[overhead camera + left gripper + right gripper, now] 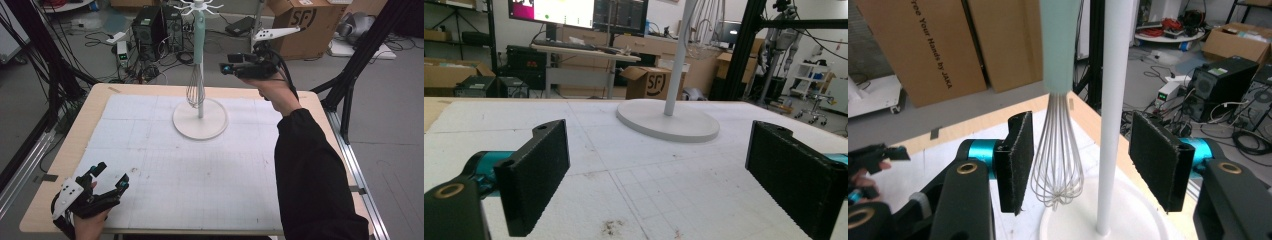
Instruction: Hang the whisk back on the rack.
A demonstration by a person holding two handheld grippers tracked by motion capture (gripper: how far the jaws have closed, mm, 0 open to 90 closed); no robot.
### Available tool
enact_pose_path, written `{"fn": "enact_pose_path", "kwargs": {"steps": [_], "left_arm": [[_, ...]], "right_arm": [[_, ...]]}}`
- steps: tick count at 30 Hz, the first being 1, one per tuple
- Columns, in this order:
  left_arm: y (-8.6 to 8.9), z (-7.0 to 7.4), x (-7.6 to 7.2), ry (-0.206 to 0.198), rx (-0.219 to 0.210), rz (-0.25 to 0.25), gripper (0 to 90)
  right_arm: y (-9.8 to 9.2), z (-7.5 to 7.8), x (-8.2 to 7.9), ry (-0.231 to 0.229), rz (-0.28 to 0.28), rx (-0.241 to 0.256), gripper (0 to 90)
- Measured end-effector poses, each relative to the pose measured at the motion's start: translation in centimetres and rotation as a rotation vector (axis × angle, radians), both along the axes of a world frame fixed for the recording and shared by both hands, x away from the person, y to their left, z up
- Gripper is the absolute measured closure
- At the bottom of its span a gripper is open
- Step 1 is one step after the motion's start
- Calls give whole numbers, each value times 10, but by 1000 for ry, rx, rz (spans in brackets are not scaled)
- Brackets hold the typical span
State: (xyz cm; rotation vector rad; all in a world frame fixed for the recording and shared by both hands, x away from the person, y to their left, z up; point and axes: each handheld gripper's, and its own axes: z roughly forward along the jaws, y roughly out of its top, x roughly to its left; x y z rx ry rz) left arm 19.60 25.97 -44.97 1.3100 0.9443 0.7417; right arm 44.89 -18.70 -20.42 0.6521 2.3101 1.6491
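Black padded jaws of my right claw (1075,165) are spreading around the upright, hanging mint-handled wire whisk (1057,150); my left claw (107,182) is idling spread, farther off.

You are seeing a whisk (1057,150) showing a mint-green handle and silvery wires, hanging beside a white stand (200,120). Your grippers, left (110,176) and right (226,65), are showing black bodies with teal joints. A white gridded mat (200,170) is covering the tan table (90,107).
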Motion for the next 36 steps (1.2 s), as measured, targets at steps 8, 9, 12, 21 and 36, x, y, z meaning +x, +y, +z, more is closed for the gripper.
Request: {"fn": "enact_pose_path", "kwargs": {"steps": [8, 9, 12, 21, 36], "left_arm": [[-3, 0, 1, 0, 4, -8, 110], [-4, 0, 1, 1, 3, -8, 109], [-4, 0, 2, 3, 9, -8, 110], [-5, 0, 2, 4, 12, -7, 110], [-7, -1, 2, -2, 17, -4, 110]], "right_arm": [[-21, -20, -19, -12, -17, 6, 391], [-25, -22, -22, -15, -17, 8, 390], [-34, -26, -29, -20, -29, 17, 383], [-61, -35, -57, -67, -52, 58, 377], [-90, -64, -103, -96, -76, 125, 369]]}}
